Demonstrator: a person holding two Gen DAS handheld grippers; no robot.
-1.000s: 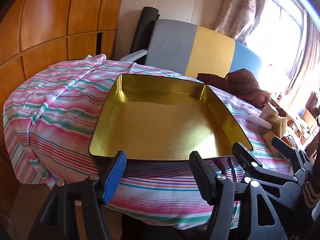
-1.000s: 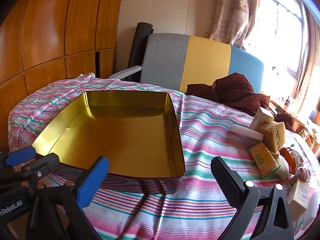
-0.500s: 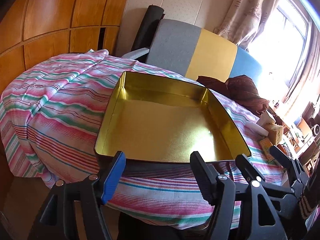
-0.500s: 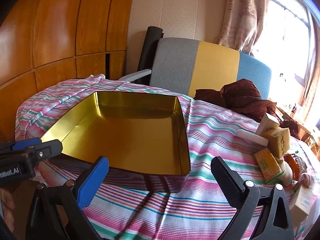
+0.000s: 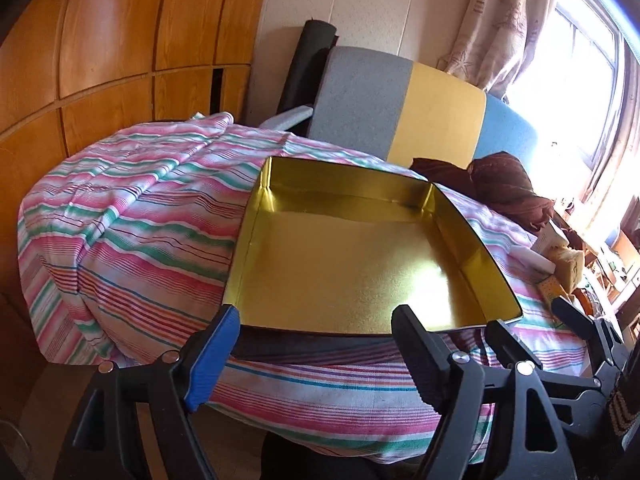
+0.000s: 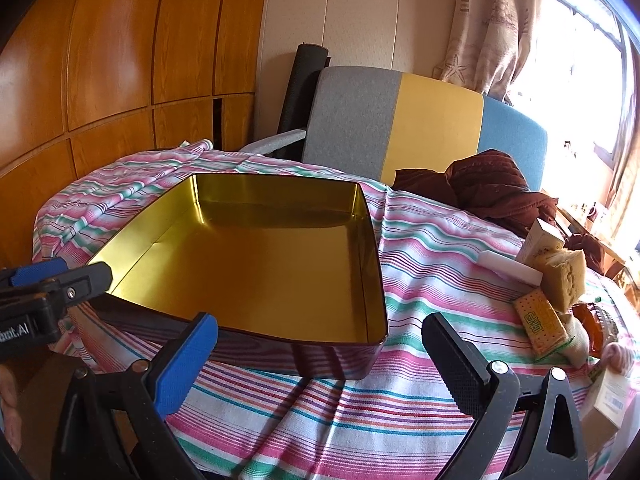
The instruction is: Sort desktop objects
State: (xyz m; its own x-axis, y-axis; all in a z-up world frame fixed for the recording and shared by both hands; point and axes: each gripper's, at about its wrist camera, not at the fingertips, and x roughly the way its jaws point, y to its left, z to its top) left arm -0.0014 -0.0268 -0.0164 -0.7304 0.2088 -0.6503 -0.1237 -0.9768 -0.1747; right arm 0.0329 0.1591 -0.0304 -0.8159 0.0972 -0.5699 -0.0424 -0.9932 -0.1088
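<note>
**Two claws spread wide, one gold tin between us and the pile**

We have two claws up and neither carries anything. Our left gripper stands wide apart at the near edge of the table, one blue finger and one black, with the near wall of the tin showing between them. Our right gripper is just as wide, hanging over the striped cloth at the tin's near right corner, touching nothing.

One tin: square, gold inside, dark outside, nothing in it, sitting on the cloth toward the table's left side.

Out to the right edge, well apart from the tin, we count the pile: one white stick, one small carton leaning behind it, one yellow sponge, one cracker packet lying just in front of the sponge. An orange wrapper peeks out beyond, and one boxed item sits at the near right edge; more there we cannot make out.

Past the far edge, one brown garment heaped against one chair with a grey, yellow and blue back.
</note>
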